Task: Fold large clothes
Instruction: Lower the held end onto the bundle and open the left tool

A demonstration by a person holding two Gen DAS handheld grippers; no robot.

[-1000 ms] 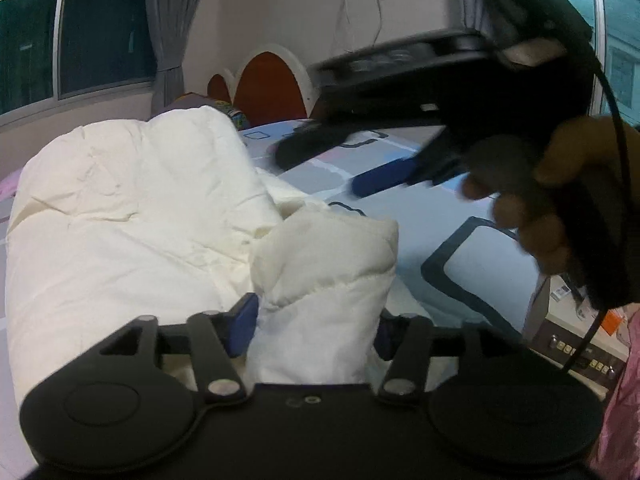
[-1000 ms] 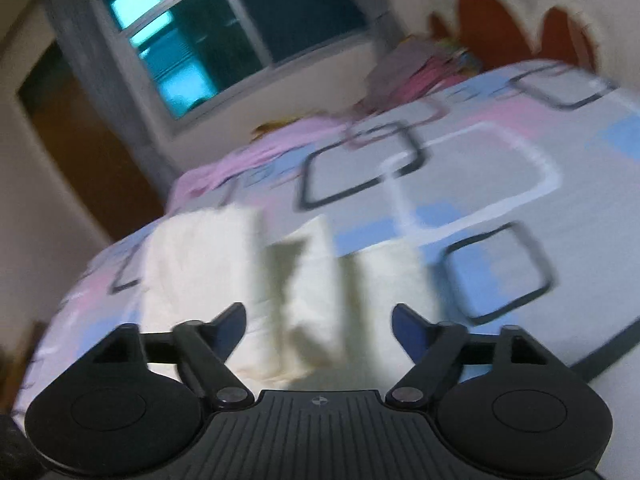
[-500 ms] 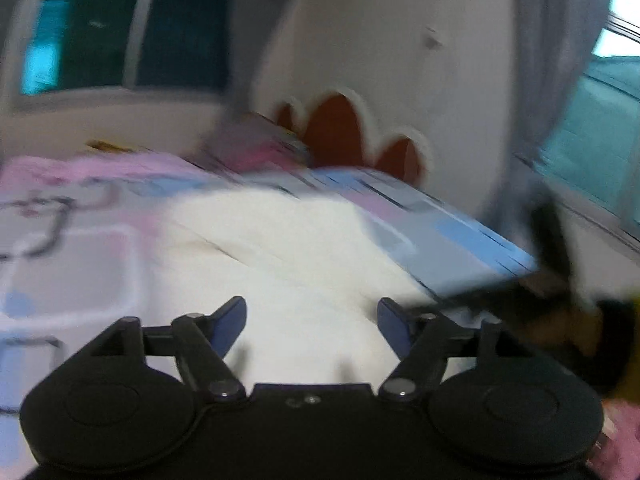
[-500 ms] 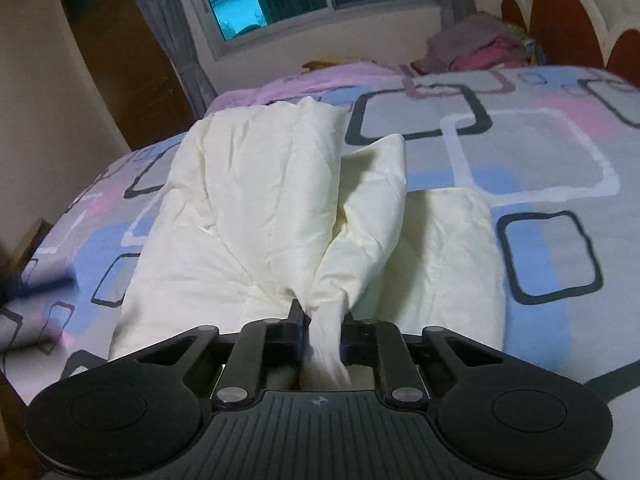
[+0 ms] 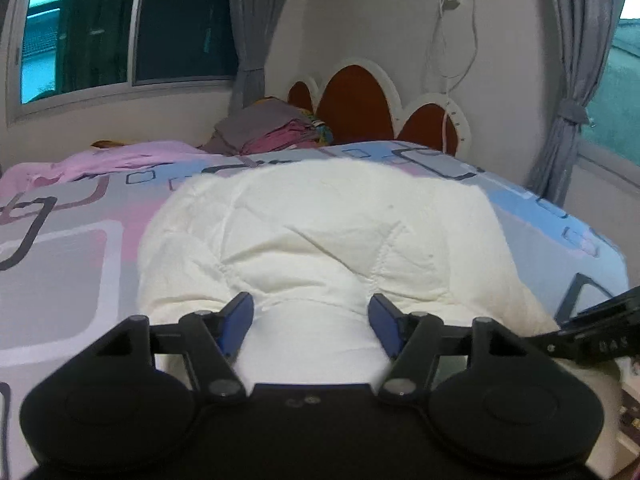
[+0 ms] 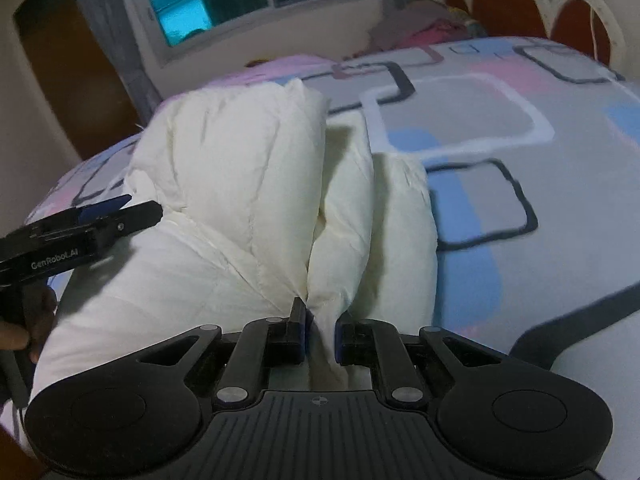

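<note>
A large cream padded garment (image 5: 320,232) lies bunched on the patterned bed; it also shows in the right wrist view (image 6: 240,184). My left gripper (image 5: 311,320) is open, its blue-padded fingers (image 5: 236,320) spread just over the garment's near edge, holding nothing. My right gripper (image 6: 320,330) is shut on a pinched fold of the garment, which rises in ridges from the jaws. The left gripper (image 6: 100,216) shows at the left of the right wrist view; part of the right one (image 5: 600,332) shows at the right edge of the left wrist view.
The bed sheet (image 5: 60,264) has grey, pink and blue squares. A pile of folded clothes (image 5: 272,128) sits by the red and white headboard (image 5: 360,108). A pink cloth (image 5: 120,156) lies at the far left. Windows and curtains stand behind.
My left gripper let go of the garment fold and swung round to face the headboard. My right gripper came down, closed on a fold and still holds it.
</note>
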